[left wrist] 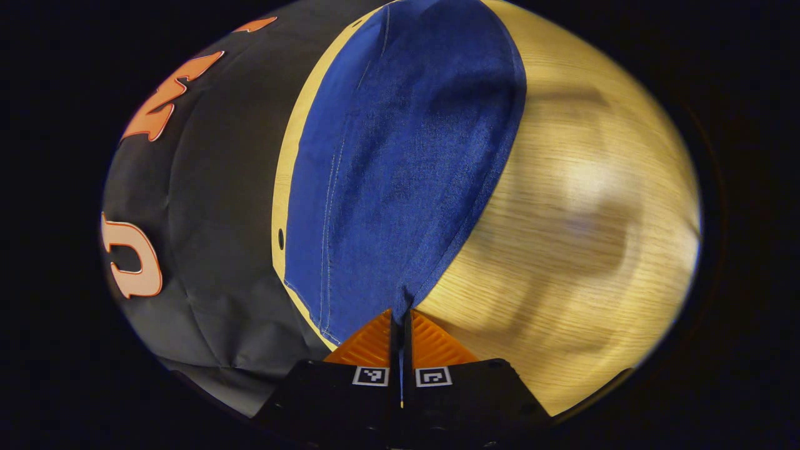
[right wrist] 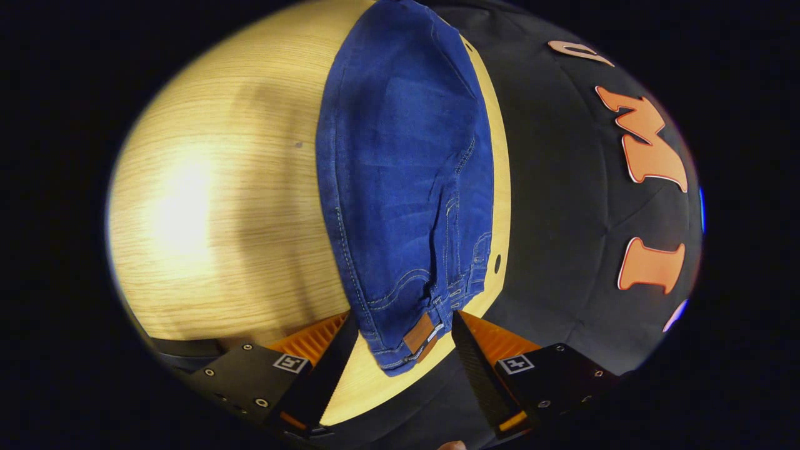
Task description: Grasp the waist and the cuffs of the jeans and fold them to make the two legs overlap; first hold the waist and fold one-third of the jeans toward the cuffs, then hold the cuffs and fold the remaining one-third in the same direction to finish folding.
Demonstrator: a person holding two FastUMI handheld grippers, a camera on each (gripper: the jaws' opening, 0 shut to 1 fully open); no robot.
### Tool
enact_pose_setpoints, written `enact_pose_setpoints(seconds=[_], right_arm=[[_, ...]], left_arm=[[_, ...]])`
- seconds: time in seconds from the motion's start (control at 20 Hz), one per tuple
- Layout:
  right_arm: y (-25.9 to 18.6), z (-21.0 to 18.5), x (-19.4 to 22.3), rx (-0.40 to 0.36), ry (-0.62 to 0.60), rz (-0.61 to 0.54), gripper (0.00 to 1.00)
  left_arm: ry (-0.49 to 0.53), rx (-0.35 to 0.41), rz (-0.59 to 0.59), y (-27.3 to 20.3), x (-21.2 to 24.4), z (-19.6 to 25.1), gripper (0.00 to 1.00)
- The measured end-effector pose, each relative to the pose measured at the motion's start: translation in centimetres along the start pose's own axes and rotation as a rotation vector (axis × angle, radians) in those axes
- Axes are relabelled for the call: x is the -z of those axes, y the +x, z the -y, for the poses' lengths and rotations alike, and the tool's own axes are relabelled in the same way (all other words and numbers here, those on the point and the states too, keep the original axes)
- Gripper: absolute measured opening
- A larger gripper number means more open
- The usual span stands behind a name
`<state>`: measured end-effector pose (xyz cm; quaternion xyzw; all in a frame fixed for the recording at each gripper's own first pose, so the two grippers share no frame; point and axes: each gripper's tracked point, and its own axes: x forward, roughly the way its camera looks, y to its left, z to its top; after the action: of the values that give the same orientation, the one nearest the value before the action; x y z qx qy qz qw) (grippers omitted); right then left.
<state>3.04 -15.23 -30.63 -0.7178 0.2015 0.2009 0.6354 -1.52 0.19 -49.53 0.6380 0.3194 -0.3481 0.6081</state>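
Item: jeans (left wrist: 400,162), blue denim, legs overlapped, lying lengthwise on my wooden table (left wrist: 581,206) along its edge by the black cloth wall. Left gripper (left wrist: 400,325): I have its fingers pinched together on the cuff end. Right gripper (right wrist: 403,331): jaws wide, straddling the waist (right wrist: 415,340) with its leather patch, not gripping.

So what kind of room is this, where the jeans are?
Probably a recording booth, not a home: blue jeans lie on a pale wooden table with a black cloth wall right behind it, and the left gripper pinches one end.
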Motion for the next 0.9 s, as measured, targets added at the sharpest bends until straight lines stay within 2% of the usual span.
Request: enact_pose_setpoints(seconds=[0.25, 0.35, 0.4, 0.5, 0.6, 0.65, 0.75, 0.9], right_arm=[[2.6, 1.8, -1.1, 0.019, -0.009, -0.002, 0.89], [3.1, 0.6, -0.9, -0.051, 0.021, -0.037, 0.85], [3.0, -0.4, -0.8, -0.087, 0.007, -0.045, 0.64], [2.5, -0.6, -1.1, -0.077, -0.070, -0.035, 0.22], [2.8, -0.6, -1.1, -0.092, -0.045, -0.049, 0.09], [2.7, -0.7, -1.0, -0.120, -0.002, -0.054, 0.08], [2.8, -0.7, -0.6, -0.165, 0.056, -0.054, 0.08], [2.1, -0.2, -1.0, -0.209, 0.073, -0.045, 0.08]], left_arm=[[-0.003, -0.001, 0.004, 0.0, 0.0, 0.1, 0.01], [-0.014, 0.000, 0.008, -0.1, -0.2, 0.1, 0.01], [-0.013, 0.000, 0.010, -0.1, -0.2, 0.1, 0.01], [-0.017, 0.000, 0.011, -0.2, -0.2, 0.2, 0.01], [-0.021, 0.013, 0.010, -0.2, -0.1, 0.3, 0.01], [-0.020, 0.022, 0.014, -0.2, -0.1, 0.3, 0.04], [-0.043, 0.056, 0.015, -0.2, 0.2, 0.8, 0.01], [-0.073, 0.099, 0.018, -0.1, 0.5, 1.2, 0.04]])
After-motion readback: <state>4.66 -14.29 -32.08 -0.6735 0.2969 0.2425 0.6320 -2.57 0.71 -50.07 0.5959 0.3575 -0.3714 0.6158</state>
